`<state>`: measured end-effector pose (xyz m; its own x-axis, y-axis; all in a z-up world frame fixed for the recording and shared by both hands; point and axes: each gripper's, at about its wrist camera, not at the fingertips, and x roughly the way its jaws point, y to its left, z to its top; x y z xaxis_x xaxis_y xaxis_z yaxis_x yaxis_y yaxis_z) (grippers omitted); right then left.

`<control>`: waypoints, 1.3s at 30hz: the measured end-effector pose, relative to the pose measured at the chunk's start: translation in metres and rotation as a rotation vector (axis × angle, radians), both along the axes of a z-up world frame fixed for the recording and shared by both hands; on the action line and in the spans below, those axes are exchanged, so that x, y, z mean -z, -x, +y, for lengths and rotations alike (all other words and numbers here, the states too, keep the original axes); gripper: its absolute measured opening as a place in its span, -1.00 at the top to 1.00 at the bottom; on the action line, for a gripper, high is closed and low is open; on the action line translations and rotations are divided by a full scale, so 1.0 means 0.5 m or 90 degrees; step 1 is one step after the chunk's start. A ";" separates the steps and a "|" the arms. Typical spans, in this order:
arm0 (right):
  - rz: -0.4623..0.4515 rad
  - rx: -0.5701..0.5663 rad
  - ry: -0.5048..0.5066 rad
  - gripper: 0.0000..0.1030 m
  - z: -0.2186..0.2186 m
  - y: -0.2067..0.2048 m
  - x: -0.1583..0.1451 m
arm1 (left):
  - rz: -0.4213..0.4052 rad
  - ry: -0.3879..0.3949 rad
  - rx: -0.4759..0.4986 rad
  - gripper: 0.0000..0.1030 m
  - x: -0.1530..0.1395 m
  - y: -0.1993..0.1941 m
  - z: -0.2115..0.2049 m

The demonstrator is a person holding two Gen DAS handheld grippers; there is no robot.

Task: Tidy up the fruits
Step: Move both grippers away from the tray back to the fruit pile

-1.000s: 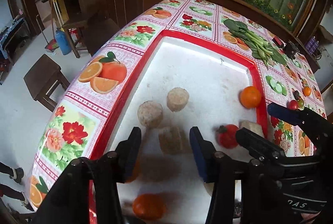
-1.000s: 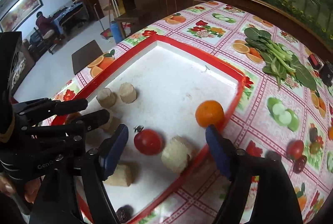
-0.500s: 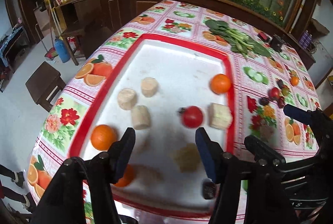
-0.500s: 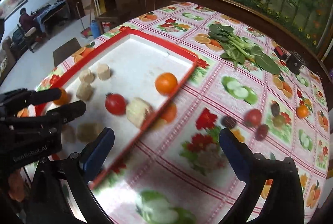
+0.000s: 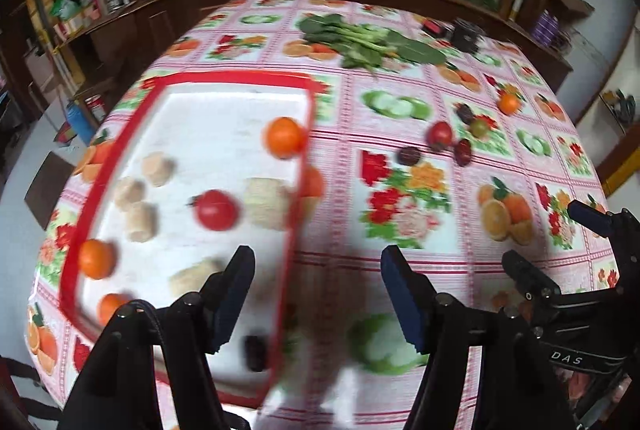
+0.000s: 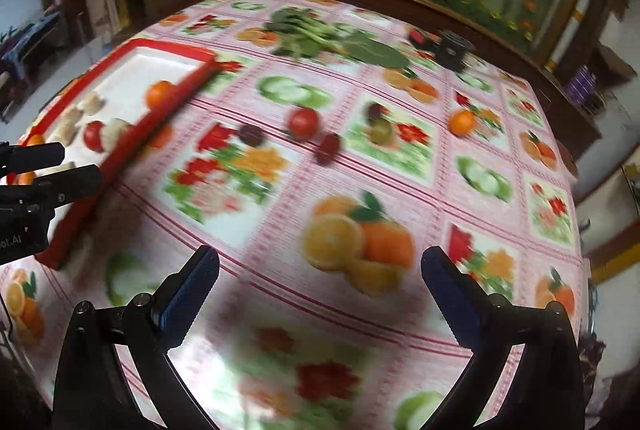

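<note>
Hovering over the fruit-printed tablecloth [image 6: 248, 238], the right gripper [image 6: 320, 282] has its jaws spread wide with nothing between them, only cloth below. The left gripper [image 5: 316, 294] is opening its jaws and is likewise empty; its left jaw hangs over the red-rimmed tray [image 5: 296, 166], its right jaw over bare cloth.

Loose fruit lies well ahead of the right jaws: a red tomato [image 6: 303, 123], a dark plum [image 6: 251, 135], a reddish plum [image 6: 329, 148], a greenish fruit [image 6: 380, 131] and, farther right, a small orange [image 6: 462, 122]. Ahead and to the left of the left jaws, the tray already holds an orange [image 5: 285, 137] against its right rim, a tomato [image 5: 215, 209], several pale cut pieces [image 5: 266, 202] and two more oranges [image 5: 95, 258] by the left rim.

Judging from the heavy blur, both hands are travelling fast, and the main risk is picking the wrong target: the cloth is printed with oranges and flowers that sit right beside the real fruit, so the jaws could close on a picture. The round fruits would probably roll if nudged by one finger first, and the tight cluster leaves little room to slip a finger between the tomato and the plums.

Leafy greens [image 6: 320, 34] and a small dark box [image 6: 452, 48] sit far beyond the fruit and do not block it. The tray's raised rim stands between the loose fruit and the tray floor, so a carried fruit must be lifted over it.
</note>
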<state>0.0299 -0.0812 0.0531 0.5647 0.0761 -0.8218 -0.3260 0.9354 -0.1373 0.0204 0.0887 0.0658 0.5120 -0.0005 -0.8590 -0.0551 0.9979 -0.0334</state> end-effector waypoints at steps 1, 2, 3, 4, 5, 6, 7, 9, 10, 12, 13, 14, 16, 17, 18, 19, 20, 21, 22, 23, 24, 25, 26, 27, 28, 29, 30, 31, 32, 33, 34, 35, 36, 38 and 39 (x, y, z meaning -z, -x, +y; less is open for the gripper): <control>0.002 0.008 0.001 -0.98 -0.014 0.000 0.001 | 0.003 -0.003 0.010 -0.33 0.003 -0.008 -0.018; 0.003 0.016 0.001 -0.98 -0.035 0.000 0.003 | 0.006 -0.008 0.020 -0.33 0.004 -0.016 -0.035; 0.005 0.020 0.000 -0.98 -0.048 0.000 0.005 | 0.007 -0.011 0.030 -0.33 0.006 -0.026 -0.051; 0.006 0.024 -0.005 -0.94 -0.062 0.000 0.006 | 0.007 -0.014 0.038 -0.34 0.008 -0.036 -0.063; 0.005 0.033 -0.014 -0.93 -0.081 -0.001 0.006 | 0.007 -0.017 0.044 -0.34 0.010 -0.046 -0.075; 0.006 0.042 -0.024 -0.84 -0.095 -0.001 0.006 | 0.007 -0.016 0.053 -0.34 0.013 -0.057 -0.087; 0.012 0.050 -0.042 -0.67 -0.113 -0.004 0.007 | 0.009 -0.011 0.065 -0.34 0.017 -0.072 -0.099; 0.031 0.057 -0.068 -0.55 -0.136 -0.013 0.012 | 0.017 0.002 0.080 -0.34 0.024 -0.099 -0.114; 0.038 0.062 -0.077 -0.55 -0.147 -0.018 0.015 | 0.017 0.015 0.089 -0.34 0.028 -0.114 -0.121; 0.045 0.067 -0.084 -0.55 -0.162 -0.020 0.019 | 0.014 0.028 0.102 -0.34 0.035 -0.142 -0.129; 0.048 0.069 -0.086 -0.55 -0.168 -0.022 0.021 | 0.014 0.031 0.108 -0.34 0.038 -0.153 -0.132; 0.051 0.068 -0.090 -0.55 -0.175 -0.024 0.023 | 0.018 0.033 0.116 -0.34 0.044 -0.166 -0.134; 0.053 0.070 -0.093 -0.57 -0.182 -0.027 0.026 | 0.026 0.031 0.123 -0.34 0.056 -0.186 -0.137; 0.056 0.068 -0.098 -0.57 -0.185 -0.030 0.028 | 0.029 0.031 0.126 -0.33 0.061 -0.194 -0.138; 0.056 0.068 -0.100 -0.57 -0.187 -0.032 0.029 | 0.030 0.032 0.127 -0.33 0.065 -0.200 -0.137; 0.055 0.067 -0.103 -0.57 -0.189 -0.036 0.029 | 0.030 0.035 0.132 -0.26 0.068 -0.205 -0.138; 0.054 0.063 -0.106 -0.57 -0.189 -0.040 0.028 | 0.027 0.039 0.136 -0.06 0.070 -0.207 -0.138; 0.052 0.059 -0.108 -0.57 -0.186 -0.045 0.027 | 0.024 0.043 0.140 0.02 0.072 -0.210 -0.139; 0.051 0.054 -0.109 -0.57 -0.183 -0.051 0.027 | 0.025 0.048 0.147 0.16 0.075 -0.213 -0.141; 0.049 0.047 -0.111 -0.57 -0.177 -0.056 0.026 | 0.025 0.049 0.151 0.33 0.079 -0.215 -0.143; 0.049 0.036 -0.116 -0.57 -0.167 -0.064 0.026 | 0.026 0.047 0.152 0.41 0.083 -0.216 -0.144; 0.048 0.027 -0.120 -0.57 -0.159 -0.070 0.025 | 0.026 0.046 0.154 0.43 0.088 -0.215 -0.145; 0.044 0.012 -0.124 -0.57 -0.143 -0.079 0.024 | 0.017 0.046 0.153 0.43 0.087 -0.212 -0.144; 0.041 -0.001 -0.125 -0.56 -0.131 -0.086 0.024 | 0.013 0.046 0.152 0.43 0.088 -0.209 -0.143; 0.038 -0.014 -0.123 -0.53 -0.118 -0.094 0.025 | 0.009 0.045 0.153 0.44 0.088 -0.207 -0.143; 0.034 -0.026 -0.117 -0.50 -0.099 -0.108 0.029 | 0.009 0.045 0.152 0.44 0.088 -0.205 -0.142; 0.037 -0.036 -0.116 -0.37 -0.088 -0.119 0.033 | 0.011 0.049 0.152 0.44 0.087 -0.203 -0.139; 0.050 -0.048 -0.122 -0.21 -0.074 -0.135 0.039 | 0.013 0.054 0.150 0.44 0.087 -0.200 -0.135; 0.059 -0.053 -0.127 -0.18 -0.068 -0.146 0.044 | 0.015 0.063 0.150 0.44 0.087 -0.198 -0.130; 0.069 -0.059 -0.135 -0.17 -0.060 -0.159 0.050 | 0.016 0.072 0.152 0.44 0.086 -0.194 -0.124; 0.073 -0.063 -0.133 -0.17 -0.050 -0.172 0.058 | 0.016 0.073 0.151 0.44 0.086 -0.192 -0.120; 0.075 -0.068 -0.127 -0.17 -0.040 -0.180 0.064 | 0.018 0.068 0.148 0.44 0.087 -0.192 -0.117; 0.080 -0.075 -0.126 -0.12 -0.033 -0.187 0.069 | 0.018 0.067 0.145 0.44 0.087 -0.192 -0.113; 0.075 -0.089 -0.130 -0.07 -0.020 -0.196 0.070 | 0.019 0.069 0.134 0.44 0.087 -0.192 -0.098; 0.076 -0.097 -0.132 -0.05 -0.014 -0.201 0.070 | 0.021 0.080 0.131 0.44 0.087 -0.192 -0.090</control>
